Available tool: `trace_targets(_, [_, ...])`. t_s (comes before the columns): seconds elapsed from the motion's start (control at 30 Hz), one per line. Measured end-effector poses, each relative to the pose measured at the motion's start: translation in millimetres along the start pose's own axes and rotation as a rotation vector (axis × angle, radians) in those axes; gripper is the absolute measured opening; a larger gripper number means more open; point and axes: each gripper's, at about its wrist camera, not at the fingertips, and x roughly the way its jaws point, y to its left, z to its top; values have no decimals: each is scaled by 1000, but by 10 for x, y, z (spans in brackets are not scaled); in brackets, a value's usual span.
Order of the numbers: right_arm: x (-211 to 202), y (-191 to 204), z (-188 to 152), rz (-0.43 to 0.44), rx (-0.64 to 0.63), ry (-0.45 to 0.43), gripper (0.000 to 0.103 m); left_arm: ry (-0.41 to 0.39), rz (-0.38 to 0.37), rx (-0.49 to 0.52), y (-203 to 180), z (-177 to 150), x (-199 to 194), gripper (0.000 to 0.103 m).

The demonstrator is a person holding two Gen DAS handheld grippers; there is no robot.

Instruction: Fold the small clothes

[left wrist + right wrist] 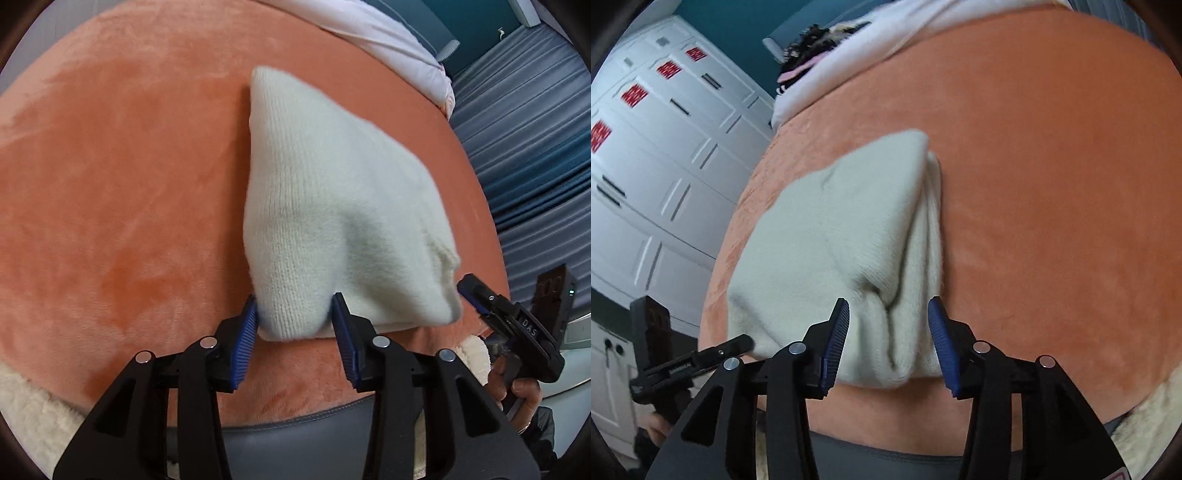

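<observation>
**Both tools at the near edge of the knit garment**

Item: one cream knit garment [332, 206], folded over on itself, lying on an orange plush blanket [122, 177] that covers the bed. It sits toward the near edge of the blanket, with the blanket's far edge well beyond it. A white sheet [388, 37] lies bunched at the far side of the bed.

Left tool [294, 334]: its two blue ribbed pads straddle the garment's near left corner. A rounded bulge of knit sits between them. The left pad touches the fabric's edge; the right pad lies against it. Jaws part-spread, fabric caught between them, and the knit puckers at the pads, so I record it as pinching the corner.

Right tool [889, 339]: jaws part-spread around the near right corner, where the layers show as stacked folds. The bunched fabric fills the gap and meets both pads [834, 343]; recorded as pinching that corner.

Cross-check: from the left wrist view the right tool's tips sit at the garment's near right corner, with a hand [517, 387] on its handle. From the right wrist view, the left tool appears at the opposite near corner.

Frames are motion-blurred on the knit.
</observation>
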Motion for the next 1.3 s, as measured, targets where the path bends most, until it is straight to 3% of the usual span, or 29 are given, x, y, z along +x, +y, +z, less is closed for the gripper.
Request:
trace_targets(0.07, [-58,130,26,1,-43,-11,46,-50,-35,-29,-45,39,-185,43])
trace_targets(0.17, [173,170,-20,3,-57,67,45,-97,-54,-20,-160,142,-240,44])
trace_targets(0.2, [290,169,-24,-15,-68,98,23,-92,-26,-9,-196,179,-171,44])
trace_targets(0.23, [356,188,-10,-25,-79,123,11,-65,18,2,-215,205,-59,42])
trace_targets(0.3, [201,282,92,9,-72,62,11,-8,131,29,-197,221,120,35])
trace_targets(0.37, [52,340,192,16,-102,5,10,12,143,41,-144,192,175,36])
trace_targets(0.43, [208,223,199,-20,-104,60,10,32,148,39,-116,145,214,37])
trace_targets(0.5, [584,44,98,-44,-86,194,9,57,187,71,-149,103,283,39])
trace_targets(0.6, [489,-5,96,1,-39,159,10,61,200,83,-167,70,274,40])
trace_targets(0.67, [297,92,132,-21,-20,127,15,62,183,58,-121,56,249,42])
trace_targets(0.77, [-93,401,145,-85,-132,-8,20,56,191,57,-98,36,256,45])
trace_targets(0.83, [-118,645,201,-108,-220,-40,21,55,198,60,-104,31,253,45])
trace_targets(0.9, [1,761,237,-130,-278,-24,21,52,203,56,-109,36,264,46])
trace_targets(1.0, [506,633,186,-211,-305,146,8,47,212,46,-105,4,251,49])
trace_targets(1.03, [523,604,133,-201,-296,131,8,47,216,45,-142,25,274,49])
trace_targets(1.13, [272,673,154,-173,-242,105,11,17,273,82,-276,-37,169,49])
trace_targets(1.2, [64,760,98,-177,-240,63,20,-5,321,127,-410,-95,118,50])
trace_targets(1.27, [-123,808,-9,-221,-248,17,35,-21,358,165,-549,-158,103,54])
trace_targets(1.3, [-199,820,-73,-241,-245,-5,48,-29,367,176,-615,-182,97,59])
